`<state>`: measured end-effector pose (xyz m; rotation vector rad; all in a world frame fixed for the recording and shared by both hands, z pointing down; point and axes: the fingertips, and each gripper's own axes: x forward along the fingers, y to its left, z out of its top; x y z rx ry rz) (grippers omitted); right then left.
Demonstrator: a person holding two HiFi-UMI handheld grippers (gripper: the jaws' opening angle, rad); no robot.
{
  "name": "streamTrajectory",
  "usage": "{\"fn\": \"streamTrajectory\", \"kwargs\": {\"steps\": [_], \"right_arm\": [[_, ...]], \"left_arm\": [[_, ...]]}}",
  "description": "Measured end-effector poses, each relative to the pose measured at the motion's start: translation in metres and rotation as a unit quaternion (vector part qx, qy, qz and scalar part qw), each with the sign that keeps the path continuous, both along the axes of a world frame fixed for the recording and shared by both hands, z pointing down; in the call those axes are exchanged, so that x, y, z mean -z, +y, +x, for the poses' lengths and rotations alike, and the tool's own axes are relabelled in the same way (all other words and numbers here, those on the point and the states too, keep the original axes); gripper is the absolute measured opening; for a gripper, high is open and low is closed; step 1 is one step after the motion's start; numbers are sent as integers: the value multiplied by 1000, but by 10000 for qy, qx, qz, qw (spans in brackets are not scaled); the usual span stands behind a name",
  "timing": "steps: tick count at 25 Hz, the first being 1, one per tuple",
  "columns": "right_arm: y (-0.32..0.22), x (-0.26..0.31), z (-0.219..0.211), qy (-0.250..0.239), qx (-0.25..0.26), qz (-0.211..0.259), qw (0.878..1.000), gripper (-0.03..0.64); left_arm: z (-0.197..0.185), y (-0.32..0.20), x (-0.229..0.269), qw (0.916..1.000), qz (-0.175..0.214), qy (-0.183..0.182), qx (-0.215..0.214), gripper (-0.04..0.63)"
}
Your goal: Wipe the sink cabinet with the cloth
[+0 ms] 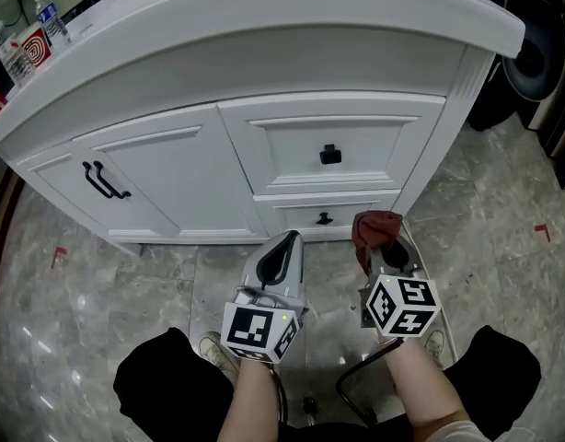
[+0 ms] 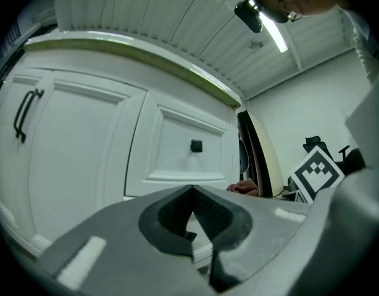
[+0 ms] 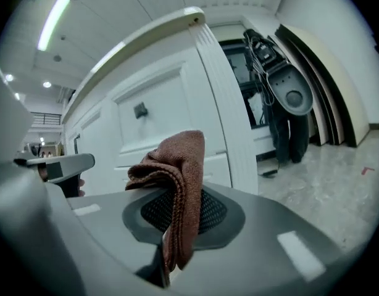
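Pinches soft, light, probably limp cloth (image 3: 177, 177) at its bunched fold in right gripper (image 3: 170, 224); shows left gripper (image 2: 192, 208) jaws together, empty, facing sink cabinet (image 1: 172, 168).

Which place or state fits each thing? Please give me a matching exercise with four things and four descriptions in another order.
1. reddish-brown folded cloth
2. grey left gripper
3. black square drawer knob
4. black bar handle

A. on a white cabinet door
B. jaws together, empty
C. clamped in the right gripper
D. middle of the upper drawer front

Pairs: 1-C, 2-B, 3-D, 4-A
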<state>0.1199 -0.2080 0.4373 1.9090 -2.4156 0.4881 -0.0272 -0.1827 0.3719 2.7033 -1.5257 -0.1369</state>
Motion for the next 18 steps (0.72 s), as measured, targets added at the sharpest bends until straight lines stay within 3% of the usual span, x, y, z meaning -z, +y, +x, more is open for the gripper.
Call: {"fn": "streamTrajectory", "kwargs": {"steps": [7, 14, 18], "right_arm": [[77, 93, -15, 634, 69, 1009, 9929, 82], [160, 120, -9, 786, -93, 1190, 9897, 83], [199, 132, -6, 733, -156, 1255, 9893, 83]], "left_arm": [[-18, 80, 76, 9986, 438, 127, 266, 0], [-10, 162, 101, 9979, 598, 220, 85, 0], [-2, 201, 97, 9984, 562, 25, -90, 0]]}}
